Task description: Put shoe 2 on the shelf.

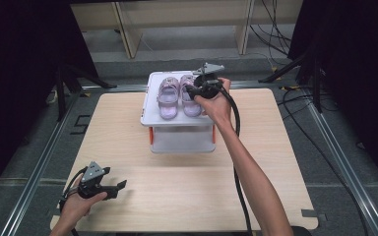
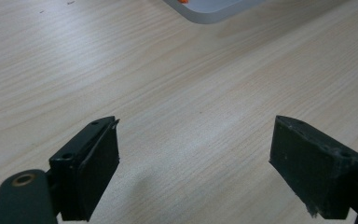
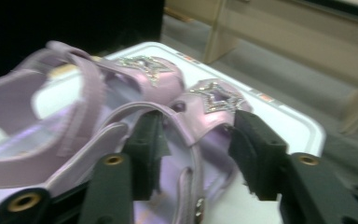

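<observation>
Sandal [image 3: 200, 112] on the box lid [image 3: 298, 126] sits between the right hand-held gripper [image 3: 193, 140], its jaws half-open around it

Count: 2 purple sandals, left sandal [image 1: 168, 95] and right sandal [image 1: 191, 98], side by side in the upper centre of the high view. 1 white box [image 1: 182, 139] under them, 1 wooden table [image 1: 177, 196]. 2 grippers: left gripper [image 1: 120, 186] lower left, right gripper [image 1: 193, 91] upper centre.

Two sandals [image 1: 179, 95] lie side by side on a lidded box [image 1: 177, 137] at the table's [image 1: 128, 147] far middle, the right gripper [image 1: 193, 91] over the right one.
</observation>
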### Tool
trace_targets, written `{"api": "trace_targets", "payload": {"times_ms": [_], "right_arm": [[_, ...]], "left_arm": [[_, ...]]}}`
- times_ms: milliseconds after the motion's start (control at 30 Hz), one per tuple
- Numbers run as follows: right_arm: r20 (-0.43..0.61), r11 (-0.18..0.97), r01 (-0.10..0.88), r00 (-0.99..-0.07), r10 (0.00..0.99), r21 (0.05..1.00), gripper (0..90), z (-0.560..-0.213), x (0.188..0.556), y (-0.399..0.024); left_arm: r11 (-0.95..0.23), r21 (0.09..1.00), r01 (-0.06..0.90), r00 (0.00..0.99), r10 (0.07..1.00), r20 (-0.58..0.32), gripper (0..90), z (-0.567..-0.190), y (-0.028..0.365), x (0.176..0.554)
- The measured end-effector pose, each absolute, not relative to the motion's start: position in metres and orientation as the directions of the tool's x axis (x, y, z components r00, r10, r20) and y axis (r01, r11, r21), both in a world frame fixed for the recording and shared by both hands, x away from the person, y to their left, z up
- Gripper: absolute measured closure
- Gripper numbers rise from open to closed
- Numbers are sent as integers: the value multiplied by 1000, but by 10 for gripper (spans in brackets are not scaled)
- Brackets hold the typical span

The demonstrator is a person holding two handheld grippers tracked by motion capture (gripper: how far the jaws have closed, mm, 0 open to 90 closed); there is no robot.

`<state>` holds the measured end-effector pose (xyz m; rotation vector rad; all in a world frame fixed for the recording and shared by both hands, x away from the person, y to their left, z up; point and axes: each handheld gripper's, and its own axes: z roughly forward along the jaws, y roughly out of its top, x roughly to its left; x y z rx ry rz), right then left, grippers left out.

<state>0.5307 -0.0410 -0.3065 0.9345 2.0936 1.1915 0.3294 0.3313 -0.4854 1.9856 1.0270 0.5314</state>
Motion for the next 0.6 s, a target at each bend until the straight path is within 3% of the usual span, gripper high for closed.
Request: {"api": "trace_targets", "payload": {"times_ms": [33,100,367,400,600], "right_arm": [[-78,337,309,-623,778,889,516,-306,530,-42],[-106,355,295,-619,779,887,512,-302,527,-43],[-67,290,243,-650,757,925,506,-291,515,-51],[-33,266,270,-641,767,925,506,-290,511,-51],[-66,277,220,-663,746,935,497,-287,495,-58]], "left_arm": [[-331,817,472,578,816,-2,150,-485,331,329],[-334,817,469,579,815,1,150,-485,331,330],[-358,808,467,585,811,21,150,-485,333,330],[-360,807,468,585,811,22,150,-485,333,331],[-353,809,470,581,814,18,150,-485,333,330]]}}
